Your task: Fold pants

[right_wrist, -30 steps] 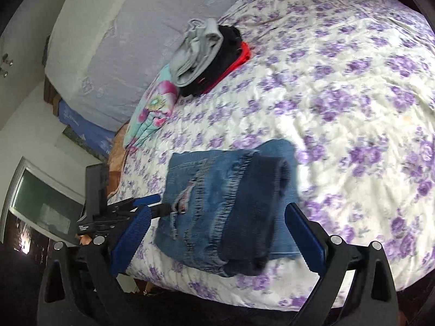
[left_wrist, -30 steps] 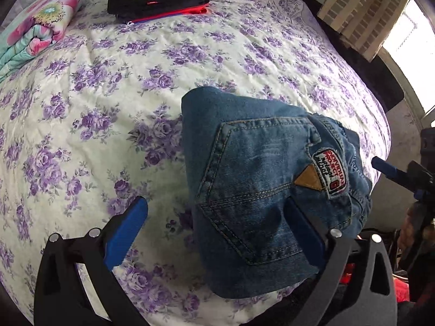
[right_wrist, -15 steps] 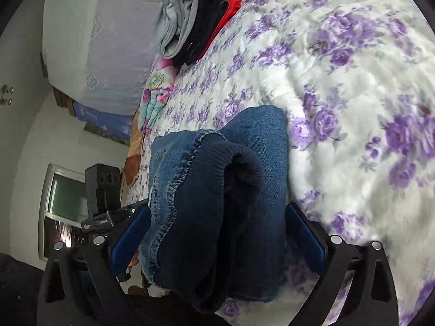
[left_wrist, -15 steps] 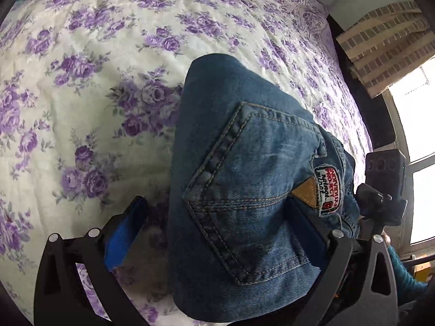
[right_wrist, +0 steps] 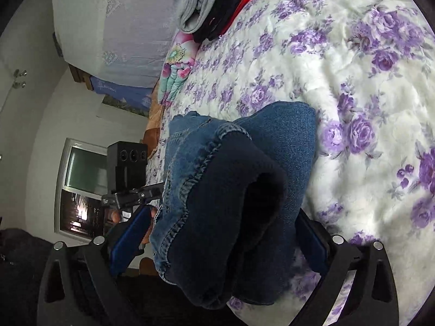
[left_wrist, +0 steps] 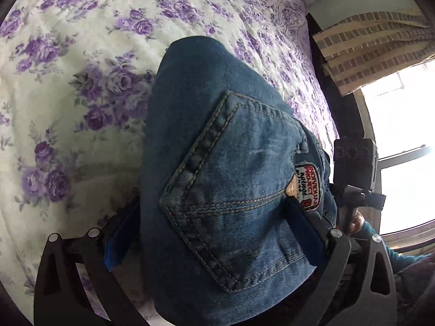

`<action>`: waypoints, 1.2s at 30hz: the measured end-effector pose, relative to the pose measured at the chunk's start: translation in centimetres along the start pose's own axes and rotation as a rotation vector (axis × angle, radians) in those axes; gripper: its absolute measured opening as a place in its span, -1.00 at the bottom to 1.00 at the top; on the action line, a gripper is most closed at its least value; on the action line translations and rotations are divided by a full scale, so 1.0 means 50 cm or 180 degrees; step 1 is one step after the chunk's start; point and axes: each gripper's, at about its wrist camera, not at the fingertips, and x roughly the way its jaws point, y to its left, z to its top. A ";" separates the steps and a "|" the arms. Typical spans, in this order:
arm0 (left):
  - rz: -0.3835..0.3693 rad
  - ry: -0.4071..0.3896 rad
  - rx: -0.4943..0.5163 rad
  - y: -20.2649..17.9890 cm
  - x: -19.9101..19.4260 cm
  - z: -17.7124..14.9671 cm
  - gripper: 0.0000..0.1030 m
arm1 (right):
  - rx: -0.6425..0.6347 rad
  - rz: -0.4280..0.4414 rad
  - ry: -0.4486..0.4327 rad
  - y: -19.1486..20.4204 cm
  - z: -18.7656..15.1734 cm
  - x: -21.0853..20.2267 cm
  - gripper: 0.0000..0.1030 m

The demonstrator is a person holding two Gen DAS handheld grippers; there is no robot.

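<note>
The left tongs (left_wrist: 212, 233) stand wide, with the folded jeans (left_wrist: 231, 190) bulging between the two blue pads; one pad lies on the back pocket, the other at the side of the bundle, and the fabric is not pinched. The right tongs (right_wrist: 217, 236) are likewise spread around the other end of the jeans (right_wrist: 233, 190), where the dark lining of the waistband shows; its pads lie beside the cloth without squeezing it.

The jeans lie as a thick folded bundle near the edge of the bed (left_wrist: 68, 87), on a white cover with purple roses. They are of blue denim with tan stitching. On the back pocket is a sewn patch (left_wrist: 308, 187) with a small tan triangle; I can read "INDIVIDUAL PROJECT" in red, and the smaller writing below is not clear.

In the right wrist view, at 12 o'clock from the jeans, a pile of folded clothes (right_wrist: 212, 2) in grey, black and red lies on the bed, and at 11 o'clock a flowered pillow (right_wrist: 176, 65). In the left wrist view a bright window (left_wrist: 402, 141) is at 3 o'clock, with a checked curtain (left_wrist: 369, 46) above it.
</note>
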 end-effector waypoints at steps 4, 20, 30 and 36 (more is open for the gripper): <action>-0.0048 0.0050 0.0062 0.002 0.018 0.014 0.92 | -0.0113 -0.0165 0.0059 -0.004 0.002 0.019 0.93; 0.0328 -0.0920 0.0665 -0.109 -0.175 0.089 0.07 | -0.0934 -0.0095 -0.0172 0.197 0.145 -0.003 0.20; 0.1099 -0.0720 0.0499 0.011 -0.160 0.094 0.35 | -0.0931 -0.1292 -0.0146 0.146 0.202 0.066 0.49; 0.0659 -0.0779 0.0612 -0.036 -0.155 0.082 0.55 | -0.1171 -0.0628 -0.0198 0.251 0.233 0.107 0.83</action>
